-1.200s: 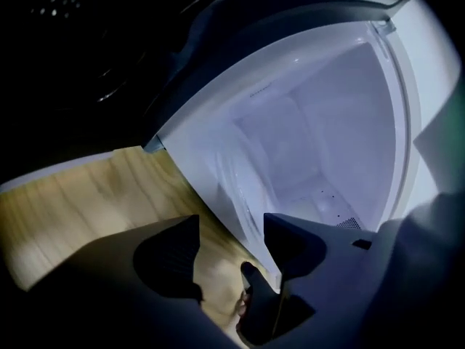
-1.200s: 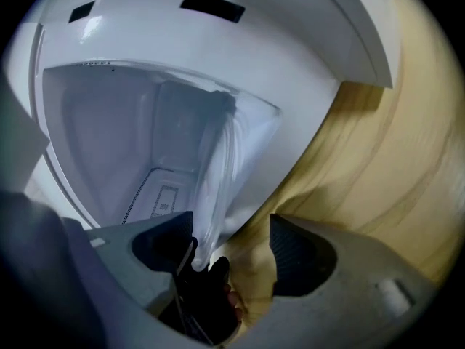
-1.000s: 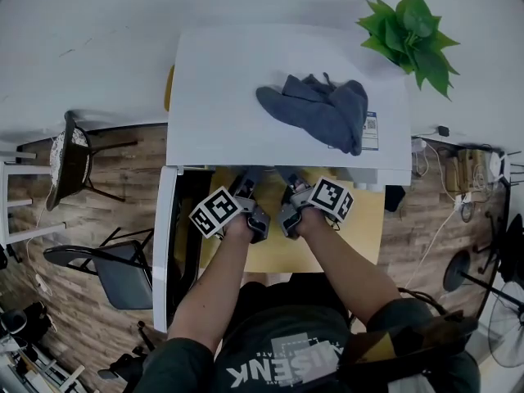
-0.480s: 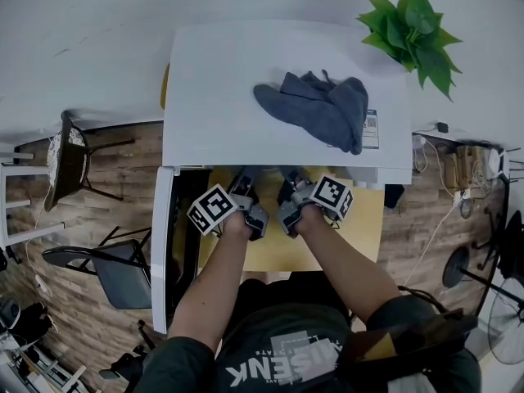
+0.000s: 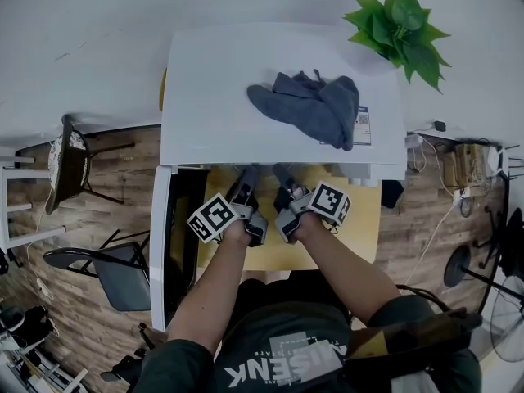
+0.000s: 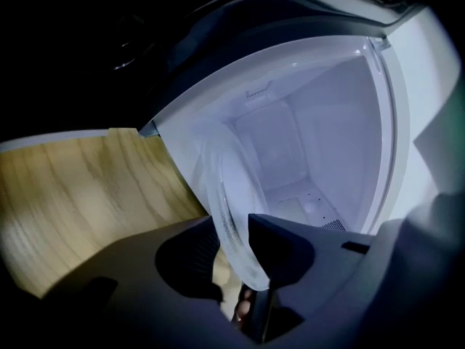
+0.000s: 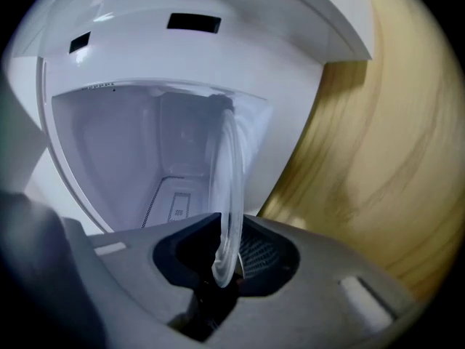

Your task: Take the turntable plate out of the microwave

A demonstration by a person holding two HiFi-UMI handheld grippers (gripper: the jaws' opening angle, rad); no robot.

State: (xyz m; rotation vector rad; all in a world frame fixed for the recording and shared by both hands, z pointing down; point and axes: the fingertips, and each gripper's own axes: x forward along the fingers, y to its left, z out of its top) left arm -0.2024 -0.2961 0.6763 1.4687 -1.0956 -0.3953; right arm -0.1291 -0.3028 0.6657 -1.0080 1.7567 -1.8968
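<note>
The clear glass turntable plate (image 6: 227, 187) stands on edge in the left gripper view, its rim between the jaws of my left gripper (image 6: 231, 227). Those jaws are closing and both sides touch the glass. In the right gripper view the same plate (image 7: 231, 173) runs into the white microwave cavity (image 7: 123, 151), and my right gripper (image 7: 229, 227) is closing on its near rim. From the head view both grippers, left (image 5: 248, 178) and right (image 5: 282, 180), reach side by side under the microwave's white top (image 5: 221, 80). Their tips and the plate are hidden there.
The microwave door (image 5: 164, 244) hangs open at the left. A grey cloth (image 5: 311, 109) lies on the microwave's top and a green plant (image 5: 397, 27) stands at its back right. The microwave sits on a wooden table (image 5: 360, 228). A dark chair (image 5: 115, 268) stands to the left.
Both hands stay at the microwave's mouth. Only the head view has shifted slightly; the jaws do not show in it.
</note>
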